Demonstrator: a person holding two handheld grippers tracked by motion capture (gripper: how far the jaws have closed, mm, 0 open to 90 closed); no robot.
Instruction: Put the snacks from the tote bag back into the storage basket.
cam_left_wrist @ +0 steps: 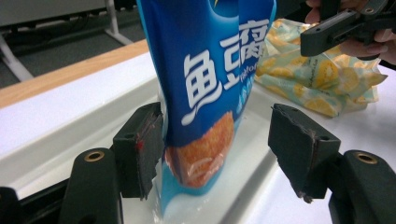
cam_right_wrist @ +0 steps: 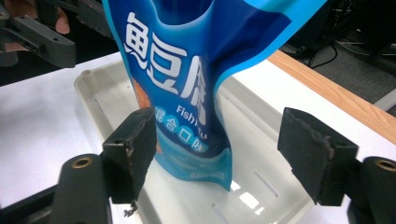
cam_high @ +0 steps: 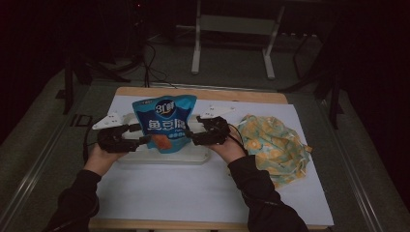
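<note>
Nearest you, your two dark sleeves came up from the bottom edge of the high view onto the white sheet (cam_high: 193,193) that covered the wooden table (cam_high: 203,93). Your left hand (cam_high: 99,157) held the left gripper (cam_high: 141,139) and your right hand (cam_high: 231,149) held the right gripper (cam_high: 191,137), both pointing inward toward each other across the white plastic tray (cam_high: 193,155).

Between them stood the blue stand-up snack pouch (cam_high: 165,123), upright in the tray, printed with white Chinese characters and a picture of orange-brown pieces near its base. In the left gripper view, your left gripper (cam_left_wrist: 217,135) had its jaws apart: one pad lay against or just beside the pouch (cam_left_wrist: 210,79), the other stood well clear of it, with the tray (cam_left_wrist: 84,140) beneath. In the right gripper view, your right gripper (cam_right_wrist: 217,149) was likewise spread, one pad close against the pouch (cam_right_wrist: 187,70) and the other well apart, over the slotted floor of the tray (cam_right_wrist: 261,182). Whether either near pad truly touched the pouch, I could not tell.

Just beyond your right hand, on the sheet beside the tray, lay a crumpled yellow-and-teal patterned bag (cam_high: 273,145). Farther off, past the table's edge, the legs of a white metal frame (cam_high: 196,48) stood on the dark floor.
</note>
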